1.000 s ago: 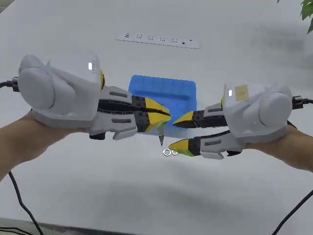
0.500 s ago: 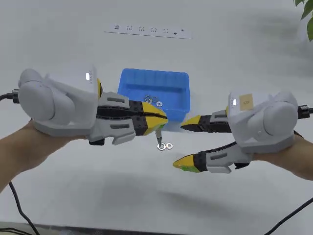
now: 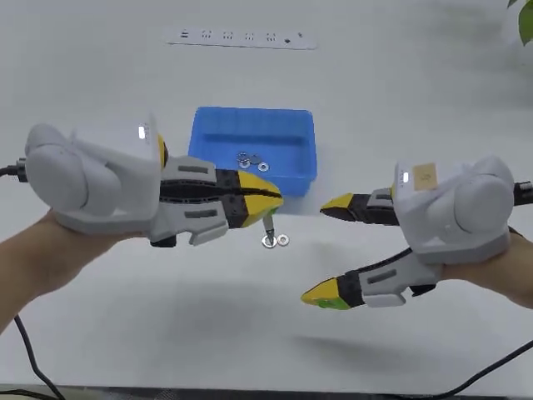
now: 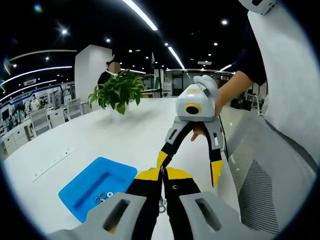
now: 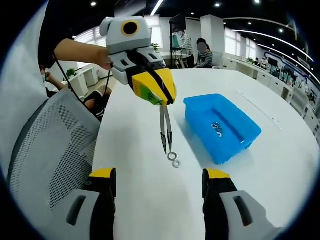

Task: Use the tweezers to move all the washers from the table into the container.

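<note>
Washers [image 3: 251, 160] lie in container [image 3: 291, 185], two loose washers [image 3: 276, 241] just beside it under tweezers [image 3: 269, 223] clamped by left gripper [image 3: 277, 198]; right gripper [image 3: 316, 248] gapes empty.

A white, matte table [image 3: 400, 100] carries everything in the head view. Two small metal washers [image 3: 284, 240] lie flat on it just beside each other, close to the middle of the view. A shallow blue rectangular container [image 3: 250, 112] stands on the tabletop near them at their 12 o'clock. Well beyond it, also toward 12 o'clock, a long white power strip [image 3: 241, 37] lies flat with its long side running from 9 to 3 o'clock.
</note>
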A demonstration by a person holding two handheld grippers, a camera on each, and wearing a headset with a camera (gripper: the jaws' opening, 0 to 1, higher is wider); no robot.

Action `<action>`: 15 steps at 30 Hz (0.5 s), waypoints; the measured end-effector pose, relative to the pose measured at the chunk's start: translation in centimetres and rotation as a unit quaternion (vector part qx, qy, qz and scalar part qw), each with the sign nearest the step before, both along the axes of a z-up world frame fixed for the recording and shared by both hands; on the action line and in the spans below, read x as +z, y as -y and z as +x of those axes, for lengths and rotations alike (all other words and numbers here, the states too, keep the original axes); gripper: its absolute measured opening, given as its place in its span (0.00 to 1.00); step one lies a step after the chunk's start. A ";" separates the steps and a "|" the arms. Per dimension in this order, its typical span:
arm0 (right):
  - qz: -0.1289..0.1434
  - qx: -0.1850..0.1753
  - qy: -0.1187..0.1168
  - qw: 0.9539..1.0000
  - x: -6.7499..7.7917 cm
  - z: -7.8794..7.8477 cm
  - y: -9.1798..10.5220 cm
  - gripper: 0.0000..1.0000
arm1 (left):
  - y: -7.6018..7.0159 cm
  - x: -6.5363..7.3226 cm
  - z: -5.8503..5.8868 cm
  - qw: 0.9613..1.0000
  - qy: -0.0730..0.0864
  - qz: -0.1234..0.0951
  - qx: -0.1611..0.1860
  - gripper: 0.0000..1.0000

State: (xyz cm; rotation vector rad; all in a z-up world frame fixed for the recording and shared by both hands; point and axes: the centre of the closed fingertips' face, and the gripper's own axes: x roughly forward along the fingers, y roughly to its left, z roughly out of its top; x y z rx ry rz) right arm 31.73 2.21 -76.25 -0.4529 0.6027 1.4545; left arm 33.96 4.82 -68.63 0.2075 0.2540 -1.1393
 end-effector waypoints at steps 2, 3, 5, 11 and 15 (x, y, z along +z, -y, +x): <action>0.001 -0.002 -0.001 1.000 0.0 0.0 0.0 0.73 | 0.0 -0.1 0.0 1.000 -0.002 -0.001 0.000 0.05; 0.002 -0.004 -0.002 1.000 -0.1 -0.1 0.1 0.74 | 0.1 -0.2 0.0 1.000 -0.001 0.000 0.000 0.05; 0.002 -0.006 -0.006 1.000 -0.1 -0.2 0.2 0.74 | 0.0 -0.4 0.1 1.000 -0.001 0.003 0.000 0.05; 0.003 -0.013 -0.013 1.000 -0.3 -0.4 0.5 0.73 | 0.3 -0.8 -0.1 1.000 -0.005 0.002 -0.002 0.05; 0.000 -0.014 -0.015 1.000 -0.4 -0.5 0.8 0.73 | 0.4 -1.3 0.1 1.000 -0.009 0.002 0.000 0.05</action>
